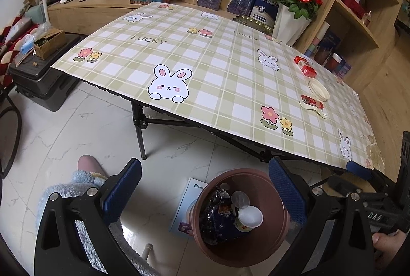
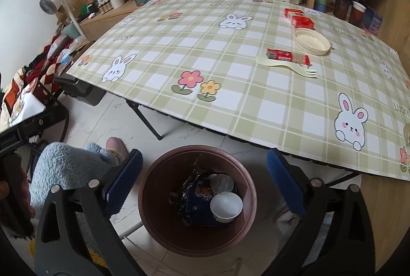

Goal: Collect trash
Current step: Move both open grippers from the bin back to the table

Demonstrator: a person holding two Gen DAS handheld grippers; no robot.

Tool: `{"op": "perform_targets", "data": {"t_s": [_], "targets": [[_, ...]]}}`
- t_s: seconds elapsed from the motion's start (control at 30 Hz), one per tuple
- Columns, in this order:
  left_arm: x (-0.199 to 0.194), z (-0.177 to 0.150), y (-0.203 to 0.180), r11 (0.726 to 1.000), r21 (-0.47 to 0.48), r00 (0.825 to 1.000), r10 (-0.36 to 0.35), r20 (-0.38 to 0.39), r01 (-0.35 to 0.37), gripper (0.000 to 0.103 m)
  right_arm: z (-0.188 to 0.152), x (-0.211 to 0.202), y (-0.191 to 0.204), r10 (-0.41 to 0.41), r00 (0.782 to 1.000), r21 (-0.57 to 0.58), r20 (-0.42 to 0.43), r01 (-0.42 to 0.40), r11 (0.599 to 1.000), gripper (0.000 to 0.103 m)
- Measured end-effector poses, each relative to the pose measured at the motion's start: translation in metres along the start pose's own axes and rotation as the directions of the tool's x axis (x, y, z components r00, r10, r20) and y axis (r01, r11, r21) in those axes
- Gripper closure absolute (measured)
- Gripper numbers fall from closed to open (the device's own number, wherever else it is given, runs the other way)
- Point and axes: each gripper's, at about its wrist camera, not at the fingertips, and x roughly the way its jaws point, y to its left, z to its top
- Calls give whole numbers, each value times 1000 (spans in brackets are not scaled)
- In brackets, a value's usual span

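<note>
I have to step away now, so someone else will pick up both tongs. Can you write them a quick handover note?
Left tongs: open, empty, over the floor beside the bin.
Right tongs: open, empty, above the brown bin.
Done: a white cup, a clear lid and dark wrappers lie in the bin, which stands on the floor at the table's near edge.
Left on the table: two red boxes, a cream lid, a red wrapper lying across a cream fork, all at the far right side.
</note>
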Motion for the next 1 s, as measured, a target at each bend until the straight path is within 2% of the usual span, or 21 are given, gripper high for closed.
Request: {"op": "perform_targets", "data": {"t_s": [0.5,0.8,1.0], "targets": [[18,4,-18,998,63,1000,-7,-24,9,6,10,-8,-55,-45,998,100,50,40,994,7],[41,13,-50,988,138,996,-66,-55,73,6,13,-1,-83,-52,997,133,52,45,990,7],[64,42,-82,970,205,991,-119,-67,131,6,19,6,-107,-68,996,160,53,59,985,7]]}}
